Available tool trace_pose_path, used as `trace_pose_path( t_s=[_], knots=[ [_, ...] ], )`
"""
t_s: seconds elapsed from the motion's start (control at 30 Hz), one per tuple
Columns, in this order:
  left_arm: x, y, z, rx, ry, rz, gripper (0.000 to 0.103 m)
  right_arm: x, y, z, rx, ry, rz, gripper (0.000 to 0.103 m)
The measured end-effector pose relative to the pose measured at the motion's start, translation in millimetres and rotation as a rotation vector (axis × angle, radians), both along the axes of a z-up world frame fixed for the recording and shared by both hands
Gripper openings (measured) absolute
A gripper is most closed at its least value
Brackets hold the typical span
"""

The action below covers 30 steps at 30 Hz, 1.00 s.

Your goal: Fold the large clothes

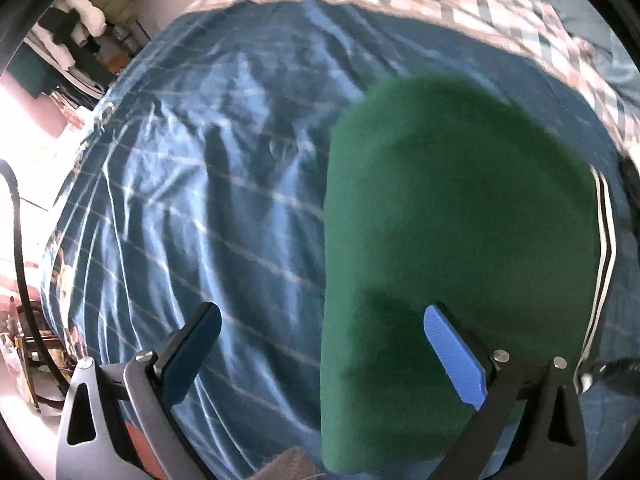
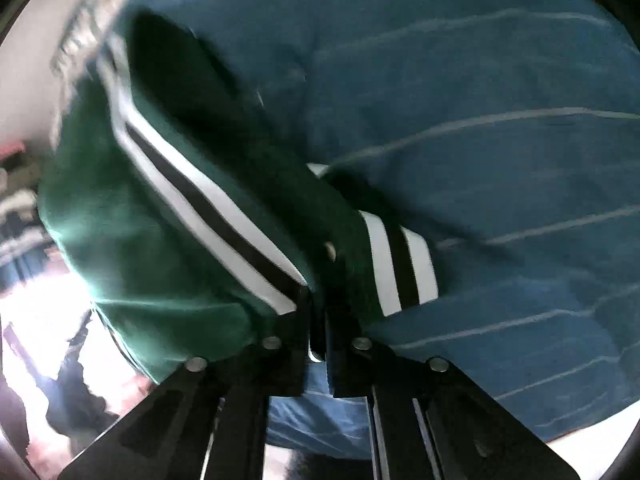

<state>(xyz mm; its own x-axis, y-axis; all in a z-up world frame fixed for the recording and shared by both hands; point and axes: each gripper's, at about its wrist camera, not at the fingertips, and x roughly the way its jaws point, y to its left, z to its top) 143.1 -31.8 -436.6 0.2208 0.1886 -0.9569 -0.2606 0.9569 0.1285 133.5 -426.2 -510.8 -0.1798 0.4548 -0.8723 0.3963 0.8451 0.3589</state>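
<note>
A large green garment with white and black side stripes lies on the blue striped bed sheet, right of centre in the left wrist view. My left gripper is open and empty above the sheet; its right blue pad hangs over the garment's near part. In the right wrist view my right gripper is shut on the green garment at its striped edge, and the cloth is lifted and bunched over the fingers.
A checked blanket lies across the far side of the bed. Clothes hang on a rack at the far left. A black cable runs down beside the bed's left edge. The blue sheet fills the right wrist view.
</note>
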Motion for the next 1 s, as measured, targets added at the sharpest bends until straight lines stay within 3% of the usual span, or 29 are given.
trace_pose_path(
  t_s=[0.1,0.17,0.2,0.27,0.4,0.47,0.5,0.53,0.6,0.7,0.77,0.9,1.0],
  knots=[
    [25,18,11,0.049,-0.072,0.052,0.103,17,7,15,-0.023,-0.012,0.049,0.015],
    [46,30,8,0.063,-0.084,0.072,0.103,26,12,38,-0.079,-0.117,0.078,0.017],
    [54,32,5,0.069,-0.086,0.073,0.103,33,15,54,-0.106,-0.203,0.091,0.026],
    [77,34,-12,0.089,-0.055,0.048,0.103,44,22,73,-0.108,-0.279,0.117,0.046],
    [96,32,-43,0.161,0.017,-0.008,0.103,89,73,99,-0.039,-0.395,0.227,0.047],
    [97,35,-47,0.155,0.024,-0.015,0.103,106,101,102,-0.012,-0.437,0.287,0.044],
    [97,38,-48,0.141,0.024,-0.008,0.103,111,125,98,-0.004,-0.458,0.326,0.03],
    [95,42,-49,0.117,0.021,0.002,0.103,124,137,95,-0.024,-0.458,0.358,0.023],
    [94,44,-48,0.091,0.017,0.013,0.103,145,165,52,-0.135,-0.348,0.417,0.0],
    [95,43,-52,0.05,0.009,0.023,0.103,158,165,1,-0.15,-0.23,0.397,0.0],
    [95,41,-52,0.069,0.016,0.02,0.103,164,160,3,-0.132,-0.177,0.351,0.0],
    [77,48,-30,0.037,0.006,0.043,0.103,152,130,51,-0.063,-0.198,0.261,0.004],
    [44,42,-9,0.044,-0.003,0.061,0.103,120,100,93,-0.128,-0.252,0.243,0.005]
  ],
)
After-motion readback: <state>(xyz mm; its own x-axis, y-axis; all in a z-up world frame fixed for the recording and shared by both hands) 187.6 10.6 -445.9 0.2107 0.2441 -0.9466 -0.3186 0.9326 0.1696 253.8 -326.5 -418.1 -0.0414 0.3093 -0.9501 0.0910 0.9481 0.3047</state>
